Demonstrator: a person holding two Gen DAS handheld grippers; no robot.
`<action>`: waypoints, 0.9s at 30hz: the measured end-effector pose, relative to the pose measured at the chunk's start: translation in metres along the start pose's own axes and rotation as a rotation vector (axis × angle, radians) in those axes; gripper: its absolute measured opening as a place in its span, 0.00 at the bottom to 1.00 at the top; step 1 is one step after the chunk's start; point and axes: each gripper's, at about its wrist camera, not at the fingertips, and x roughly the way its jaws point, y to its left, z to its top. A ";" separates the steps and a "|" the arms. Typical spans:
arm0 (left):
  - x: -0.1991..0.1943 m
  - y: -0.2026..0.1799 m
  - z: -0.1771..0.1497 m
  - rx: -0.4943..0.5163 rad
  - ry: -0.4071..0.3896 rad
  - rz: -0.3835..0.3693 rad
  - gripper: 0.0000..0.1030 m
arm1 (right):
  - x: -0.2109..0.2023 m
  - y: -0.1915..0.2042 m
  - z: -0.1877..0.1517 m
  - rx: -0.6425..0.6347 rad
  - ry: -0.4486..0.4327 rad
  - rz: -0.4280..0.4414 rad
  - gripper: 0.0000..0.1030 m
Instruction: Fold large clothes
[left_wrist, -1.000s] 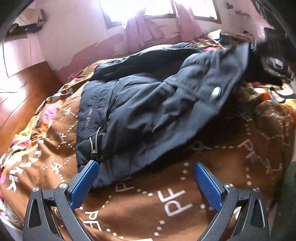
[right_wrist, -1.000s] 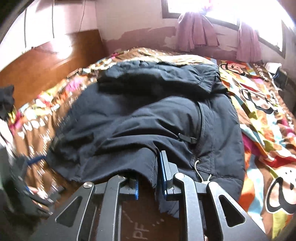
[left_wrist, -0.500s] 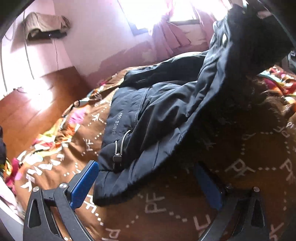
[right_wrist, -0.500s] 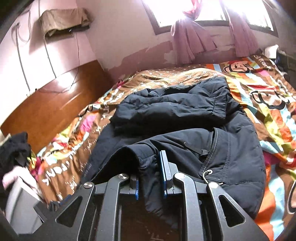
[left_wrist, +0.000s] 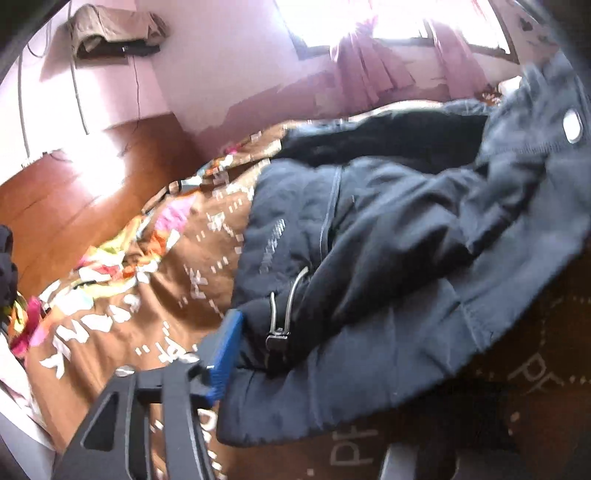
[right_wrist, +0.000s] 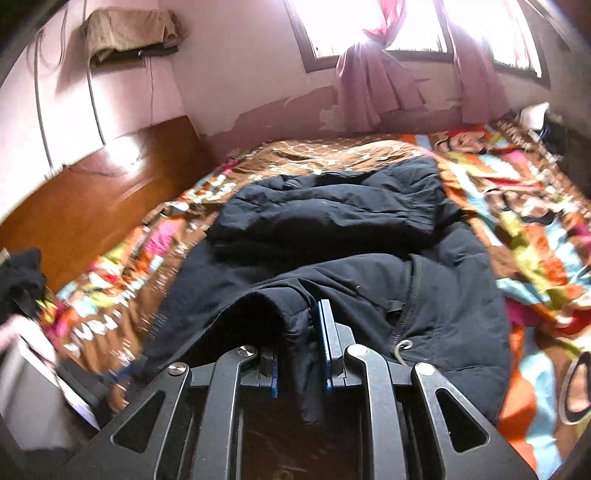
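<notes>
**Two grips on one jacket hem**

Two views, left wrist first. My left gripper (left_wrist: 295, 376) has just been closing its jaws on the near hem of the dark navy padded jacket (left_wrist: 388, 240). I see only one blue pad (left_wrist: 225, 354), just beside the hem corner by the drawcord toggle (left_wrist: 277, 332); the other finger is hidden under the fabric, so I cannot tell whether the cloth is pinched yet. To fold cleanly, I judge I should take the hem edge only, not the cord.

From the right wrist, my right gripper (right_wrist: 300, 350) has its jaws narrow, clamped on a bunched fold of the jacket's hem, lifted off the bed. I'd keep both corners level before carrying them toward the hood.

The jacket lies across a brown lettered blanket (right_wrist: 332, 155) beside a bright cartoon-print quilt (right_wrist: 524, 221). Behind are pink walls, tied pink curtains (right_wrist: 365, 85) at a bright window, and a wooden headboard (right_wrist: 92, 192).
</notes>
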 end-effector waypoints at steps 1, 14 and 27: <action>-0.002 0.001 0.003 0.002 -0.018 0.005 0.35 | -0.002 -0.001 -0.006 -0.016 0.000 -0.032 0.15; -0.061 0.016 0.050 -0.069 -0.237 0.006 0.16 | -0.037 -0.025 -0.026 -0.004 -0.057 -0.126 0.07; -0.164 0.057 0.059 -0.106 -0.349 -0.037 0.15 | -0.146 -0.002 -0.027 -0.074 -0.303 -0.060 0.06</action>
